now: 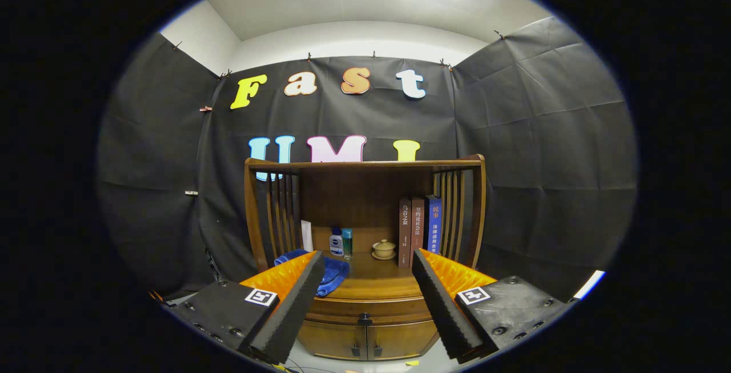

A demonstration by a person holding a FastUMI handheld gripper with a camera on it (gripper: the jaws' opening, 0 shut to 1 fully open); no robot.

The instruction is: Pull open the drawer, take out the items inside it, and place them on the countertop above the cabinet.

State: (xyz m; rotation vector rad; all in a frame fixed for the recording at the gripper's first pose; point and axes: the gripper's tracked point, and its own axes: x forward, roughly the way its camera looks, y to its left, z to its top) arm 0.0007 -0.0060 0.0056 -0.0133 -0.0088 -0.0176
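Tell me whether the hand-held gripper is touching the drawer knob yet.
Apart. The gripper view shows the hand-held gripper open, with the drawer knob well beyond the fingers, between them, and the cabinet front uncovered around it.

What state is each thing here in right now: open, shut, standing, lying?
gripper: fingers open, nothing between them, apart from the cabinet.
drawer: shut, knob untouched.
cabinet doors: both shut.
blue cloth: lying crumpled on the countertop.
books: three, standing upright together.
bottles: two, upright, capped.
lidded cup: lid on, sitting on its saucer.
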